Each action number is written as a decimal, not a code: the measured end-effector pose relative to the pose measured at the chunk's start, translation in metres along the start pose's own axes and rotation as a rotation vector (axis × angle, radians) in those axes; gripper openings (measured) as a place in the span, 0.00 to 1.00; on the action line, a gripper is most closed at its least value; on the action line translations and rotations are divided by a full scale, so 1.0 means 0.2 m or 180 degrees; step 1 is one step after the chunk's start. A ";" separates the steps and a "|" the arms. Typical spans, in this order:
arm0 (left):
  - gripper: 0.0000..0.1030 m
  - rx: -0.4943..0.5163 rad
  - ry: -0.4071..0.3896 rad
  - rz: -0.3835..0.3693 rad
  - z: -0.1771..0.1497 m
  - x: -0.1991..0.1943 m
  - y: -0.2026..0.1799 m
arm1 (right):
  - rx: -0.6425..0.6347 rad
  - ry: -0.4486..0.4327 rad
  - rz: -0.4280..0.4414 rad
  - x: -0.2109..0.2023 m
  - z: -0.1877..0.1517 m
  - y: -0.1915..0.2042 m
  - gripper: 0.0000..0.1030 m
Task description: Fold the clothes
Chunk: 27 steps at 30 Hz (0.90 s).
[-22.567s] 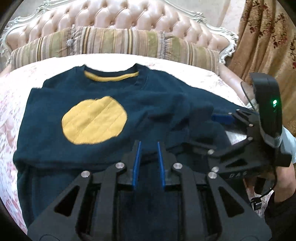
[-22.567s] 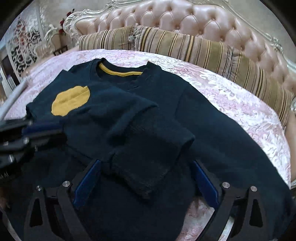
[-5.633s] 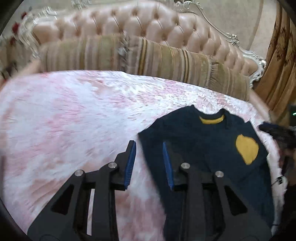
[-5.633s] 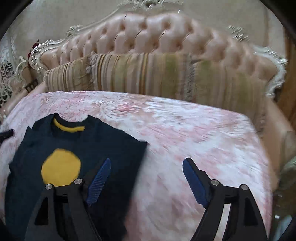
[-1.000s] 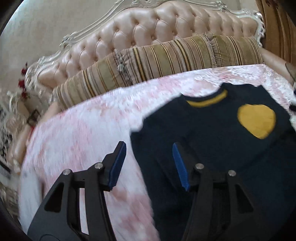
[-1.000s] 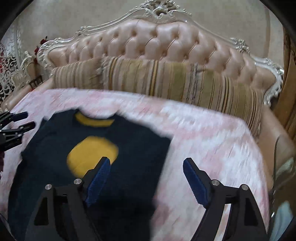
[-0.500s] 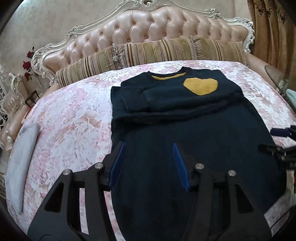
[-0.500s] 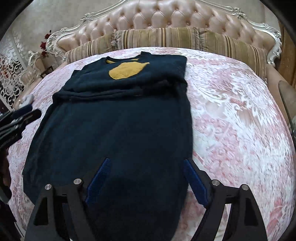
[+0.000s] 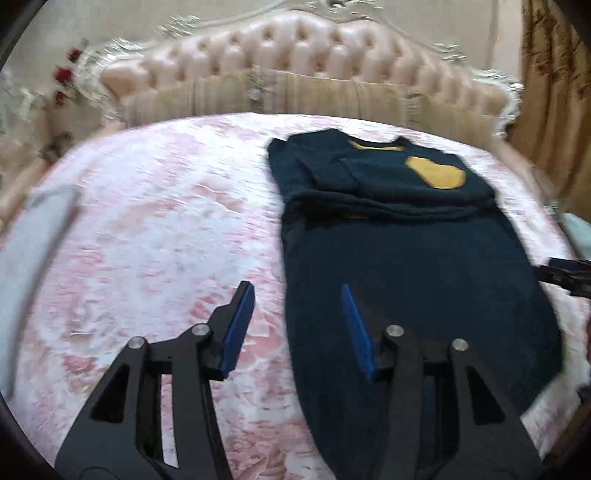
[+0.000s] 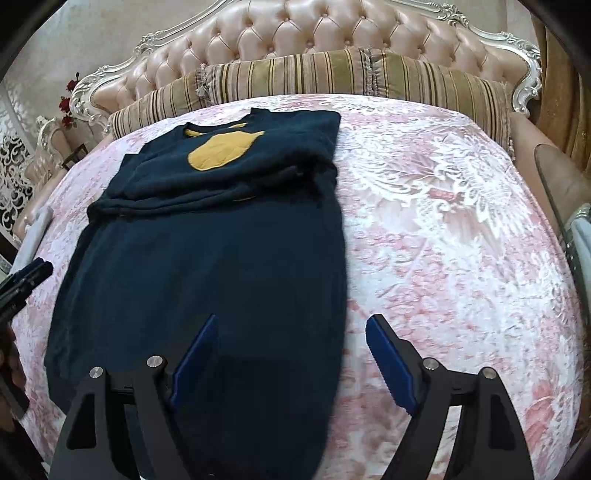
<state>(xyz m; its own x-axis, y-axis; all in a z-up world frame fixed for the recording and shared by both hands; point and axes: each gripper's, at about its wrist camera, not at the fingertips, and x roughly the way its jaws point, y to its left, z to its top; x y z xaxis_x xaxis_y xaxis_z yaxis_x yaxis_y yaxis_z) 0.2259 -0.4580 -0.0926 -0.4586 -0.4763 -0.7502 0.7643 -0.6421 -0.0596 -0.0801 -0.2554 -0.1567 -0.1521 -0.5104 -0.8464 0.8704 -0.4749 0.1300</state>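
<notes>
A dark navy sweater [image 9: 406, 266] [image 10: 207, 266] with a yellow patch [image 9: 436, 173] [image 10: 221, 149] lies flat on the pink bedspread [image 9: 155, 229] [image 10: 450, 236], its upper part folded over itself near the collar. My left gripper [image 9: 297, 325] is open and straddles the sweater's left edge near the hem, with nothing between its fingers. My right gripper [image 10: 290, 350] is open over the sweater's lower right edge and holds nothing. The right gripper's tips [image 9: 565, 273] show at the right edge of the left wrist view; the left gripper's tips [image 10: 26, 277] show at the left of the right wrist view.
Striped bolster pillows [image 10: 332, 79] lean on a tufted pink headboard [image 10: 295, 29] at the far side. A pale grey object [image 9: 33, 236] lies on the bed's left edge. A brown curtain [image 9: 554, 92] hangs at the right. Bare bedspread lies on both sides of the sweater.
The left gripper has swung left, from above the sweater's lower middle to its left edge. The right gripper has shifted slightly right toward the right edge. Both stay open.
</notes>
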 end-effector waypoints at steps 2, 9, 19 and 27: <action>0.49 -0.0051 0.0048 -0.0033 0.00 0.02 0.01 | -0.0005 0.0028 -0.0002 0.03 0.00 -0.04 0.80; 0.42 -0.0228 0.0215 -0.0150 -0.02 0.10 0.04 | -0.0031 -0.0004 0.0072 0.13 0.03 -0.09 0.85; 0.09 -0.0098 0.0216 -0.0087 0.08 0.24 0.05 | -0.0037 -0.0137 -0.0248 0.10 0.03 -0.11 0.84; 0.10 0.0008 0.0198 -0.0033 0.16 0.34 0.05 | -0.0364 -0.0186 -0.0587 0.21 0.27 -0.03 0.86</action>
<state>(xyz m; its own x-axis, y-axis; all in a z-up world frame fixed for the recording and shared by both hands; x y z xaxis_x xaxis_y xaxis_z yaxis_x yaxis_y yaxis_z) 0.1880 -0.5161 -0.1218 -0.4374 -0.4315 -0.7890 0.7585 -0.6484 -0.0659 -0.1172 -0.3127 -0.1640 -0.3374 -0.4647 -0.8187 0.8723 -0.4814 -0.0862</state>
